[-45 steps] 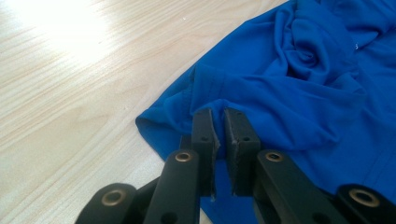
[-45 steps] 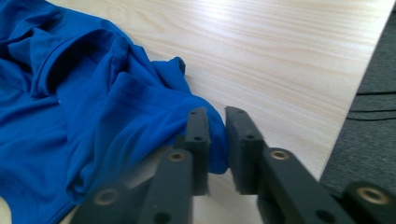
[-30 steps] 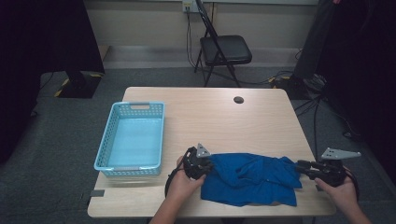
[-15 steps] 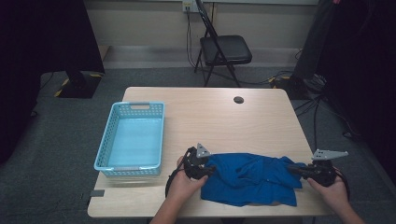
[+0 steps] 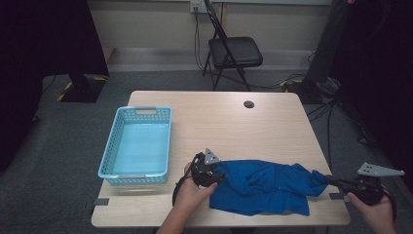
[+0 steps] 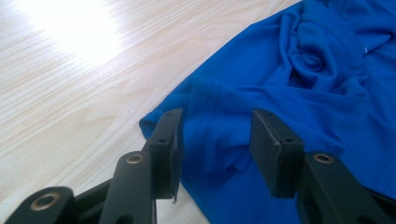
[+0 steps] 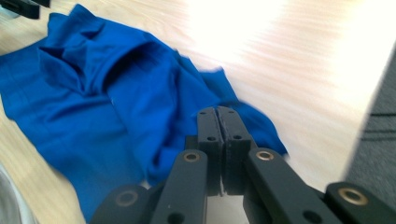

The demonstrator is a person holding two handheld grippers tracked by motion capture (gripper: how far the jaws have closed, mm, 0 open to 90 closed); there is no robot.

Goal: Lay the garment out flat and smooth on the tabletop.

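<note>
Left tongs (image 5: 214,171) low near the front edge, gripped from behind by the left hand (image 5: 187,191), forearm entering from the bottom; jaws apart (just been opening), pads (image 6: 170,140) clear of contact. Right tongs (image 5: 327,179) out at the far right, held in the right hand (image 5: 372,207), pointing leftward, jaws pressed flat together, grey plate on top.

Place: a bare recording room or lab, not a home.
Floor: grey carpet (image 5: 73,161), with yellow-black hazard tape (image 5: 63,91) at the far left.
Walls: plain pale wall (image 5: 156,29) with a socket (image 5: 196,6) and hanging black cables (image 5: 197,46).
Furniture: a light wooden desk (image 5: 219,122), a black folding metal chair (image 5: 233,52) beyond its far edge.
Sides: black curtains (image 5: 44,44) left and right.
</note>
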